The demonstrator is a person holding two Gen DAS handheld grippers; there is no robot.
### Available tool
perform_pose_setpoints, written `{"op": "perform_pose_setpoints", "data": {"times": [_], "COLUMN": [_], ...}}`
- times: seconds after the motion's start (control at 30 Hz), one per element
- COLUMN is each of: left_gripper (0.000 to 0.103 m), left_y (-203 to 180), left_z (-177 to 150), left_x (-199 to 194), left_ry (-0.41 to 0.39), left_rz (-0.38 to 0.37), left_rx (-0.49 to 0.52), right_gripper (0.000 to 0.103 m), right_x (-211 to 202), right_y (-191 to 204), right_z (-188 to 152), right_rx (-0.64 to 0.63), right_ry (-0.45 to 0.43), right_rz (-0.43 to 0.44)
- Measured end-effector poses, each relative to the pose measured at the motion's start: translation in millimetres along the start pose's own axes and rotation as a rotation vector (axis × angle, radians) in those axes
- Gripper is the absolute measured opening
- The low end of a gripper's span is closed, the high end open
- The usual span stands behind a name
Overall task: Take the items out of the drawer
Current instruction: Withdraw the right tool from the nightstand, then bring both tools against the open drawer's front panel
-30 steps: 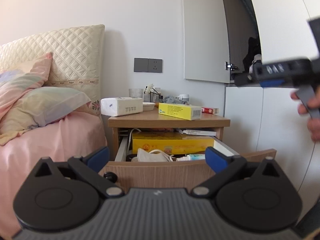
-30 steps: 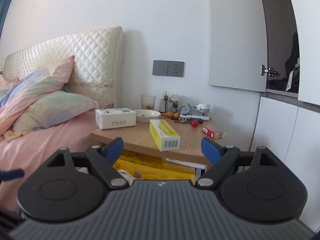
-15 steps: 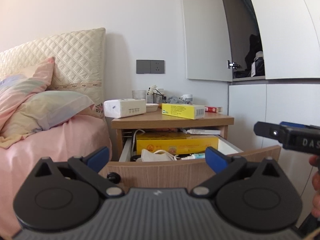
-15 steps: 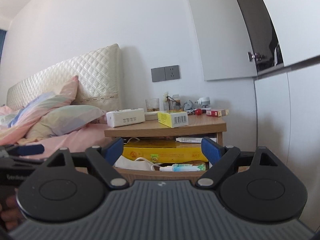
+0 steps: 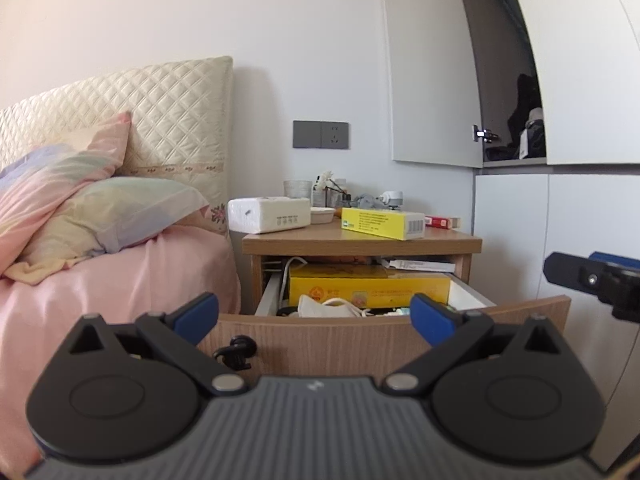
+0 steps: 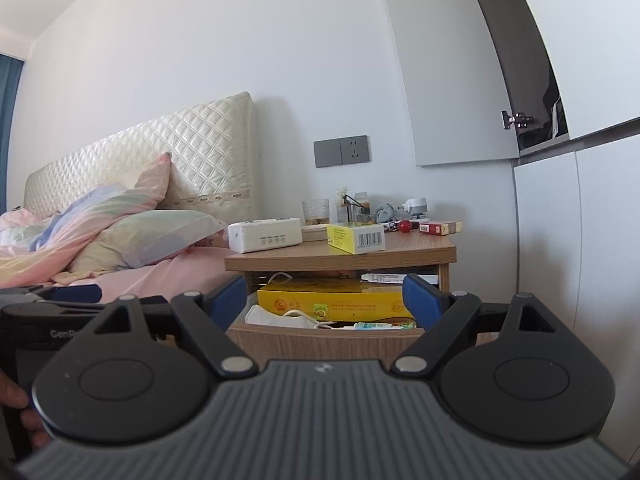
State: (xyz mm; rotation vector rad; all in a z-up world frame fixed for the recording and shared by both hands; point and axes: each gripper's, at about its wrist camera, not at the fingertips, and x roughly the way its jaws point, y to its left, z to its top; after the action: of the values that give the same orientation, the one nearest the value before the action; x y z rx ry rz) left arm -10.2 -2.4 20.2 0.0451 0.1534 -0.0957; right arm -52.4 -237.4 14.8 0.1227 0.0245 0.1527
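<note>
A: Where are your two tools right now?

B: Your left gripper hangs in front of the pulled-out light wooden drawer of the wooden bedside table, its blue-padded fingers spread wide with nothing between them. Your right gripper faces the same drawer from a little further right, jaws equally wide apart and empty.

A: And what lies in the drawer?

B: A long flat yellow cardboard box fills the back. In front of it you have a crumpled white face mask with ear loops, and just to its right a small white-and-green tube lying on its side. A white cable runs down the left inner side.

A: Anything on top of the table?

B: A white tissue pack at the left, a yellow-and-white carton with a barcode near the middle, a red-and-white pack at the right, with a glass tumbler behind them.
</note>
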Motion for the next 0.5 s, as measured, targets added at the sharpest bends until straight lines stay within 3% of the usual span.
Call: {"op": "perform_pose_setpoints", "data": {"times": [0.43, 0.5], "left_gripper": [0.1, 0.095], "left_y": [-16, -17], "left_z": [-13, -18], "left_x": [-7, -7], "left_ry": [0.032, 0.032], "left_rz": [-0.045, -0.051], "left_rx": [-0.033, -0.035], "right_gripper": [0.086, 0.078], "right_x": [-14, -12], "right_y": [-16, -17], "right_z": [-12, -16], "right_rx": [0.006, 0.006], "right_ry": [-0.04, -0.035], "right_rz": [-0.035, -0.032]}}
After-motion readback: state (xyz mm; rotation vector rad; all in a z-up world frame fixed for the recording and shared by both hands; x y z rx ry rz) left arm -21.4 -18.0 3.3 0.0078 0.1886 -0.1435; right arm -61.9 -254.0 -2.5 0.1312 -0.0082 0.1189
